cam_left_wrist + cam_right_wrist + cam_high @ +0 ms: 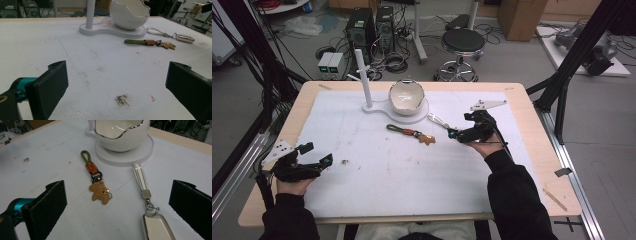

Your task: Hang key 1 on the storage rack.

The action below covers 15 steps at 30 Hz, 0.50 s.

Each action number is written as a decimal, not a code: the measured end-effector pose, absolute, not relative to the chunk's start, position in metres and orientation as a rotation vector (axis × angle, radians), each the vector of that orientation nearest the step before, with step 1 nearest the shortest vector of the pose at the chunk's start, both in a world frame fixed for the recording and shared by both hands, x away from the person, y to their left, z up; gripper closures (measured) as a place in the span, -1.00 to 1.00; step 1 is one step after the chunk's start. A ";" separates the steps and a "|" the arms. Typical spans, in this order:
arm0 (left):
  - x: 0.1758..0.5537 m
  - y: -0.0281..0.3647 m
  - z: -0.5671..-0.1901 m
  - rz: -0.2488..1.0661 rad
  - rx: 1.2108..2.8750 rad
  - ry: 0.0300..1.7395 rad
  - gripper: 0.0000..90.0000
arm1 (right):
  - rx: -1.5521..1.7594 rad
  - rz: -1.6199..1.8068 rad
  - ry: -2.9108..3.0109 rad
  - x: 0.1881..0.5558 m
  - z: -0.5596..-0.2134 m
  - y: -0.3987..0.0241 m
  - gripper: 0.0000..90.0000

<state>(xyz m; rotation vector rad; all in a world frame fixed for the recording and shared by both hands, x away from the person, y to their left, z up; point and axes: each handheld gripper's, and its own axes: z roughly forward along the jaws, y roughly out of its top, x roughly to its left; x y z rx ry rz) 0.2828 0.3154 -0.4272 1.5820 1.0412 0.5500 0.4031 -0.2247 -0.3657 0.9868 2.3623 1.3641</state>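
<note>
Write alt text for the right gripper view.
Two keychains lie on the white table between the open right gripper: a green-looped one with a tan horse charm and a white-strapped one with a silver fob. Behind them a white bowl sits on a round white stand.

A white egg-shaped bowl (406, 95) sits on a white stand (418, 116) with an upright post (363, 75) near the surface's far edge, with a black stool (463, 41) and computer towers (371, 27) on the floor beyond.
</note>
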 end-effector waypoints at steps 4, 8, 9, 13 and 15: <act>0.283 0.316 -0.427 0.548 1.582 1.042 -0.89 | 0.967 1.356 2.388 0.407 -0.367 -0.214 -0.99; 0.283 0.316 -0.428 0.546 1.583 1.042 -0.89 | 0.959 1.334 2.410 0.411 -0.370 -0.208 -0.99; 0.283 0.316 -0.428 0.546 1.585 1.041 -0.89 | 0.959 1.323 2.424 0.412 -0.371 -0.205 -0.99; 0.284 0.316 -0.428 0.547 1.583 1.041 -0.89 | 0.956 1.319 2.442 0.415 -0.371 -0.199 -0.99; 0.284 0.316 -0.428 0.547 1.582 1.041 -0.89 | 0.945 1.312 2.452 0.417 -0.369 -0.195 -0.99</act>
